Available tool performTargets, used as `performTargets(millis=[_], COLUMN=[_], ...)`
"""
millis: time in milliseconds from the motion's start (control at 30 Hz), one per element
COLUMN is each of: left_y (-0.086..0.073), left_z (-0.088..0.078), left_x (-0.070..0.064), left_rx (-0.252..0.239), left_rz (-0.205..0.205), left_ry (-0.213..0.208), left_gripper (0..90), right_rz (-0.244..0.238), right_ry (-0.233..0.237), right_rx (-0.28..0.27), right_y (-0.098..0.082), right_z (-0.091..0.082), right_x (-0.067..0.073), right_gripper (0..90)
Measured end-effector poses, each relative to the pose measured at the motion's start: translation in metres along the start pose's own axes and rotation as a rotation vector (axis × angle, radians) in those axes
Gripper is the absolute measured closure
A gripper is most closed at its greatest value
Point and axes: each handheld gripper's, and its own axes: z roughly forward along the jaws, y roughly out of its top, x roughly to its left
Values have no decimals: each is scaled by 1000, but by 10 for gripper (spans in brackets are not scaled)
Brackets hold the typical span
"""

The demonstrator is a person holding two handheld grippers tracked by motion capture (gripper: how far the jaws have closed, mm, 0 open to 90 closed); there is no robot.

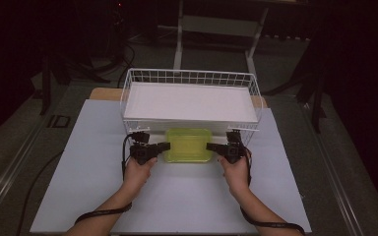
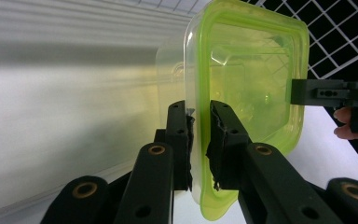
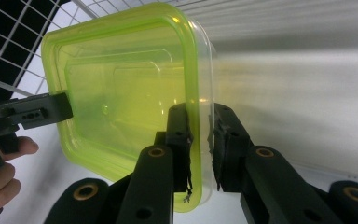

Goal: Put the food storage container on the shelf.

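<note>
Left gripper (image 1: 165, 145) and right gripper (image 1: 209, 146) each pinch the box (image 1: 188, 145) rim. Step appears to be lifting; next calls for level, matched raising over the basket (image 1: 191, 77).

Right tongs (image 3: 200, 135): the two black jaws rise from the bottom edge and close on the rim of a yellow-green translucent container (image 3: 121, 93), one jaw on each side of the rim, their dark pads pressed to the plastic and frayed at the edges. At the far side of the container the left tongs (image 3: 32, 112) reach in from the left edge and meet its rim, with fingers (image 3: 2, 179) of a hand below them. White wire basket (image 3: 9, 42) mesh shows at upper left; a pale white surface runs across the right, blurred, and white desk (image 3: 51, 186) lies under the container.
</note>
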Motion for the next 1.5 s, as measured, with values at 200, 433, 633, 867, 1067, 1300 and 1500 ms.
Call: performTargets(millis=[200, 433, 633, 867, 1067, 1300, 1500], left_y=[2, 0, -1, -3, -7, -13, -16], left_z=[2, 8, 13, 10, 0, -16, -34], left_x=[2, 1, 1, -2, -10, -17, -22], left_rx=[-22, -63, -99, -142, -145, -144, -153], left_rz=[-5, 61, 100, 94, 118, 145, 190], left_ry=[2, 31, 67, 56, 56, 58, 70], left_gripper=[789, 711, 610, 527, 505, 495, 480], right_rz=[11, -5, 2, -9, -26, -68, -126], right_ry=[-2, -10, -37, -27, -20, -8, -12], right_rx=[-17, -56, -67, -103, -118, -121, -133], right_y=[2, 2, 3, 1, -1, -8, -16], right_z=[3, 8, 12, 13, 5, -6, -19], right_x=[-2, -3, -6, -7, -2, 6, 17], right_gripper=[782, 739, 684, 501, 477, 471, 475])
